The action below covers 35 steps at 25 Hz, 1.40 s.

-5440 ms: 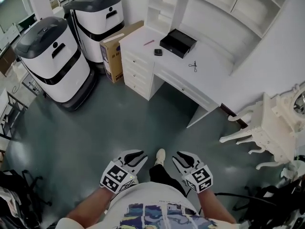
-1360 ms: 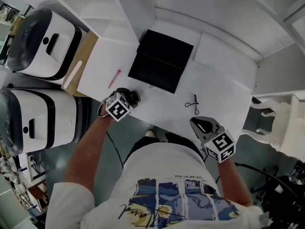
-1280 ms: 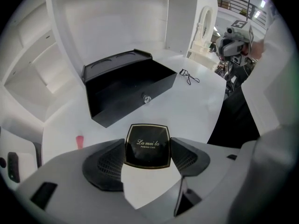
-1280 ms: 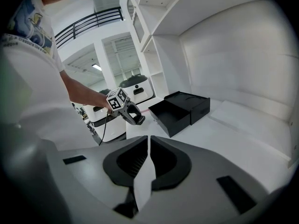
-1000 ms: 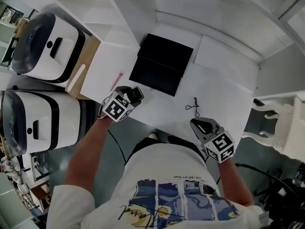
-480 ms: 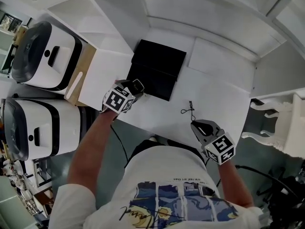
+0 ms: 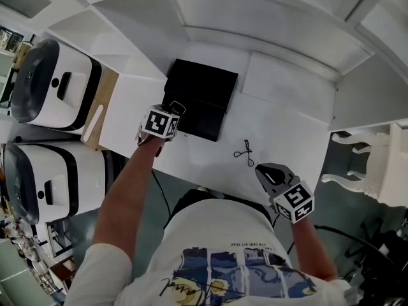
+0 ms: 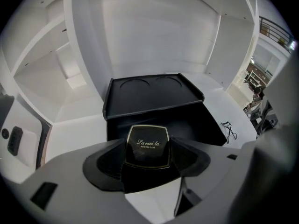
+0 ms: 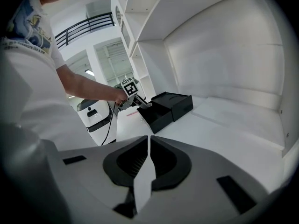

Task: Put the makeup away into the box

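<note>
- Black compact [image 8: 147, 146] is clamped in your left gripper [image 7: 172, 110], at the open box's [image 7: 203, 85] front edge.
- Placing step: lower it inside, then release.
- Your right gripper [image 7: 264, 171] is closed, empty, near the desk edge.

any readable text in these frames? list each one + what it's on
"La mei la": lid of the compact held in the left gripper.
"POWDER CAKE": small print just below it on the same lid.
Script scrawl on the T-shirt: not readable.
No letters or digits on the marker cubes, only square patterns.
</note>
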Each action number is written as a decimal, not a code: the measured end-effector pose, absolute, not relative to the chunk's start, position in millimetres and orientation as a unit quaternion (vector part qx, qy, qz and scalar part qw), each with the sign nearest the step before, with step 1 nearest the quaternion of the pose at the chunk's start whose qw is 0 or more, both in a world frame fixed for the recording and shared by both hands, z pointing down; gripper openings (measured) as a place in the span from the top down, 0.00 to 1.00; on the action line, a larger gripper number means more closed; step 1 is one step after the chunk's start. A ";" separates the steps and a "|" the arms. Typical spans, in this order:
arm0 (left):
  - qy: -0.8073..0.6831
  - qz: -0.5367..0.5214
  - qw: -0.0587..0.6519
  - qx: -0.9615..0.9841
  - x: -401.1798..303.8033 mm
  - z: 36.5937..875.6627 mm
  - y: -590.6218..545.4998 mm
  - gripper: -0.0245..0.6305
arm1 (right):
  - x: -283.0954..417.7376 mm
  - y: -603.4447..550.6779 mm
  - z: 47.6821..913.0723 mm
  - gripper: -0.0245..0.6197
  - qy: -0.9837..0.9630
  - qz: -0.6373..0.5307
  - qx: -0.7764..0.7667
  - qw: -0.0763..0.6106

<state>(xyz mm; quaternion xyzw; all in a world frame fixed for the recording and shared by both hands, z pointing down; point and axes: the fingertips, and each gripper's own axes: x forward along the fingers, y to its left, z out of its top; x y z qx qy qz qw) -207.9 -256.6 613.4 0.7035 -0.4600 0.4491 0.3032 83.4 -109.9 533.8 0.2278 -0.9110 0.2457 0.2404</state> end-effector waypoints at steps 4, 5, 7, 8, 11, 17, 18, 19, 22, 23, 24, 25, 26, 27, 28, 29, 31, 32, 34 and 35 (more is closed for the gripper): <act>-0.469 0.455 0.310 0.690 -207.9 625.6 -266.8 0.47 | 92.2 -110.7 537.0 0.91 -0.907 0.251 0.237 0.243; -0.472 0.457 0.313 0.686 -207.9 628.6 -268.9 0.47 | 94.2 -110.5 537.4 0.91 -0.906 0.252 0.238 0.244; -0.475 0.461 0.317 0.680 -207.4 634.7 -272.4 0.47 | 97.9 -110.4 538.7 0.91 -0.903 0.255 0.241 0.246; -0.476 0.464 0.319 0.676 -207.4 637.6 -273.8 0.47 | 99.6 -110.7 539.3 0.91 -0.902 0.257 0.243 0.247; -0.482 0.477 0.320 0.662 -209.9 644.9 -276.6 0.47 | 104.2 -111.3 540.2 0.91 -0.899 0.261 0.248 0.250; -0.486 0.497 0.326 0.641 -212.7 657.3 -276.8 0.47 | 112.5 -113.8 541.2 0.91 -0.895 0.265 0.255 0.252; -0.485 0.500 0.327 0.639 -212.7 659.5 -275.7 0.47 | 113.0 -114.6 540.9 0.91 -0.895 0.265 0.256 0.251; -0.484 0.503 0.326 0.637 -213.0 660.1 -275.4 0.47 | 113.1 -115.1 540.6 0.91 -0.895 0.266 0.257 0.250; -0.486 0.508 0.316 0.637 -213.1 658.3 -277.7 0.47 | 113.4 -115.4 540.4 0.91 -0.894 0.267 0.259 0.248; -0.486 0.509 0.314 0.637 -213.0 658.8 -278.4 0.47 | 113.4 -115.1 540.5 0.91 -0.894 0.267 0.260 0.247; -0.485 0.510 0.313 0.638 -212.8 659.5 -278.7 0.47 | 113.3 -114.8 540.5 0.91 -0.894 0.267 0.261 0.247; -0.483 0.512 0.312 0.638 -212.7 659.8 -278.8 0.47 | 113.0 -114.4 540.4 0.91 -0.894 0.267 0.261 0.246; -0.482 0.514 0.311 0.638 -212.6 659.4 -278.8 0.47 | 112.8 -114.1 540.1 0.91 -0.895 0.266 0.262 0.246; -0.482 0.516 0.308 0.638 -212.5 658.6 -279.2 0.47 | 112.6 -113.9 539.7 0.91 -0.895 0.266 0.262 0.245; -0.482 0.517 0.305 0.638 -212.5 658.0 -279.8 0.46 | 112.6 -113.9 539.4 0.91 -0.895 0.265 0.263 0.245; -0.482 0.518 0.302 0.639 -212.5 657.7 -280.5 0.46 | 112.7 -113.7 539.3 0.91 -0.894 0.266 0.264 0.244; -0.484 0.517 0.296 0.641 -211.5 656.8 -281.3 0.46 | 112.9 -112.7 539.3 0.91 -0.894 0.266 0.267 0.243; -0.484 0.515 0.295 0.643 -210.6 656.0 -281.3 0.46 | 112.7 -112.1 539.2 0.91 -0.894 0.266 0.267 0.243; -0.484 0.507 0.291 0.651 -208.7 653.7 -282.4 0.46 | 111.9 -111.6 538.6 0.91 -0.894 0.263 0.270 0.244; -0.484 0.503 0.289 0.655 -207.9 652.1 -283.0 0.46 | 111.4 -111.3 538.3 0.91 -0.894 0.261 0.271 0.245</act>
